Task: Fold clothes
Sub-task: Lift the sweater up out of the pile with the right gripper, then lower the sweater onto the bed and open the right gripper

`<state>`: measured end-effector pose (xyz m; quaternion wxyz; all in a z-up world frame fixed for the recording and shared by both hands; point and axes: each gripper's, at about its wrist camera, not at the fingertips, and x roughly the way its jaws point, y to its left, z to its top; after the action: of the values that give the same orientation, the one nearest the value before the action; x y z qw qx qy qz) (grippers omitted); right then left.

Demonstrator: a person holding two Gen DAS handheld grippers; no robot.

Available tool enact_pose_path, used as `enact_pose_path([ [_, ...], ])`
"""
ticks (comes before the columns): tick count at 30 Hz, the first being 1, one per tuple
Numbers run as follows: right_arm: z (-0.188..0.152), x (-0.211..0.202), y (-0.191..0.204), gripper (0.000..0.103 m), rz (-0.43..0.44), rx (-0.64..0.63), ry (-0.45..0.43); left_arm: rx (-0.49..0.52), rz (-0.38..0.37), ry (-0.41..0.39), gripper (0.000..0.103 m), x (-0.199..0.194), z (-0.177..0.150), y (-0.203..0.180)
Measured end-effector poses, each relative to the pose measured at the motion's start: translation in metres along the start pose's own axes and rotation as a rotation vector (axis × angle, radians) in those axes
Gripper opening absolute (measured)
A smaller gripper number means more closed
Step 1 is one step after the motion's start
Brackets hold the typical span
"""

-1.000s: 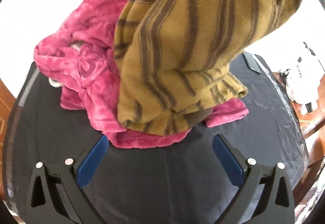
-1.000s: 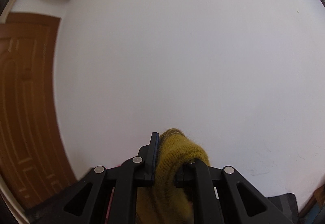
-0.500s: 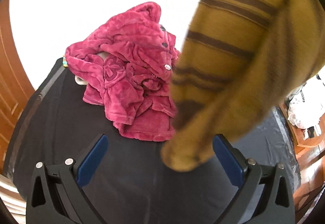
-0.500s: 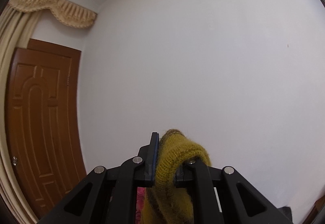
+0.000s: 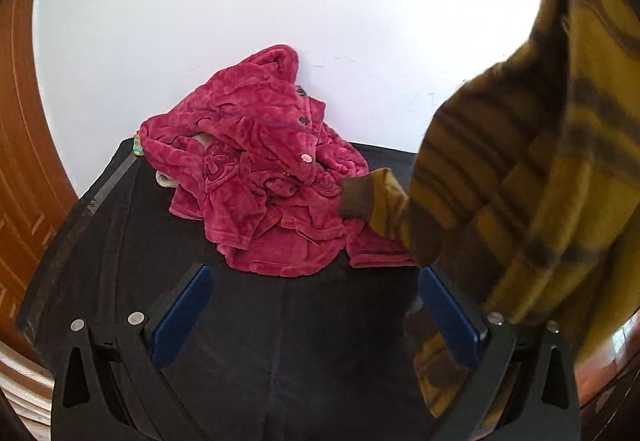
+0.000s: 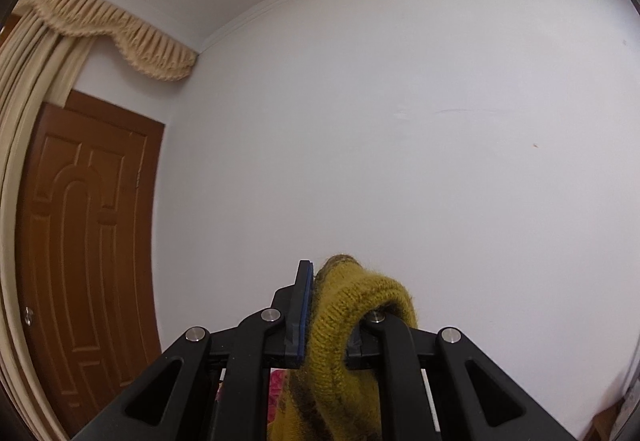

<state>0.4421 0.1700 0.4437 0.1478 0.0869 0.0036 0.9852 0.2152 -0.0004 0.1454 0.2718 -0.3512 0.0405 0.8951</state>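
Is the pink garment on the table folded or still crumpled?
Crumpled: the pink garment lies bunched in an uneven heap on the black table.

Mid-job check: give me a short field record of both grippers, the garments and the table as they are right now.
left gripper: open, nothing between its blue pads, above the table
right gripper: shut on the mustard striped sweater, pointing at the wall
mustard striped sweater: hanging at the right of the left wrist view, brown cuff in front of the pink pile
pink fleece garment: crumpled heap at the table's far side
table: black cover
folding: not yet begun
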Motion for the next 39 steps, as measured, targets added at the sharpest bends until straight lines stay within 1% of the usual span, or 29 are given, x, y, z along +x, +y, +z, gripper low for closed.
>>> enact_pose_path([
  [1,0.000,-0.001,-0.002,0.012,-0.005,0.007,-0.002,0.004,-0.002,-0.002,0.103,-0.003,-0.001,-0.003],
  [3,0.009,0.002,0.007,0.012,-0.002,0.004,-0.007,0.014,-0.003,0.000,0.103,-0.008,-0.002,-0.011],
  [5,0.010,-0.006,0.006,0.012,0.014,-0.012,-0.011,0.019,-0.007,0.003,0.103,-0.012,-0.003,-0.018],
  [7,0.012,-0.009,0.017,0.012,0.019,-0.050,0.004,0.021,-0.012,0.011,0.103,-0.011,-0.003,-0.021],
  [11,-0.002,-0.007,0.011,0.012,-0.002,-0.077,0.098,0.026,-0.029,0.019,0.103,-0.008,-0.003,-0.024],
  [15,-0.035,-0.002,-0.001,0.012,0.040,-0.070,0.229,0.034,-0.027,0.028,0.103,0.003,0.000,-0.027],
  [18,-0.065,0.009,0.002,0.012,0.078,-0.094,0.336,0.024,-0.013,0.044,0.103,0.008,0.000,-0.022],
  [21,-0.100,0.027,0.007,0.012,0.123,-0.088,0.446,0.013,0.001,0.059,0.103,0.010,-0.001,-0.014],
  [24,-0.136,0.043,0.008,0.013,0.168,-0.060,0.546,0.007,0.017,0.068,0.103,0.012,-0.002,-0.005],
  [26,-0.163,0.053,0.011,0.013,0.198,-0.043,0.629,0.004,0.032,0.074,0.103,0.014,-0.003,0.001],
  [27,-0.182,0.058,0.015,0.013,0.223,-0.032,0.685,0.002,0.041,0.078,0.103,0.015,-0.003,0.004],
  [29,-0.205,0.067,0.031,0.013,0.292,-0.026,0.759,-0.004,0.060,0.085,0.103,0.017,-0.004,0.008],
  [31,-0.251,0.040,0.037,0.013,0.381,-0.043,0.829,-0.010,0.079,0.093,0.103,0.019,-0.005,0.014],
  [33,-0.276,0.032,0.052,0.013,0.447,-0.059,0.889,-0.010,0.097,0.103,0.103,0.019,-0.005,0.020],
  [36,-0.323,0.014,0.077,0.013,0.537,-0.095,1.025,0.002,0.114,0.117,0.103,0.021,-0.004,0.027],
  [37,-0.339,0.005,0.083,0.013,0.555,-0.108,1.073,0.017,0.112,0.119,0.103,0.022,-0.003,0.025],
  [39,-0.365,-0.015,0.082,0.013,0.560,-0.109,1.140,0.047,0.109,0.122,0.103,0.025,-0.004,0.019],
])
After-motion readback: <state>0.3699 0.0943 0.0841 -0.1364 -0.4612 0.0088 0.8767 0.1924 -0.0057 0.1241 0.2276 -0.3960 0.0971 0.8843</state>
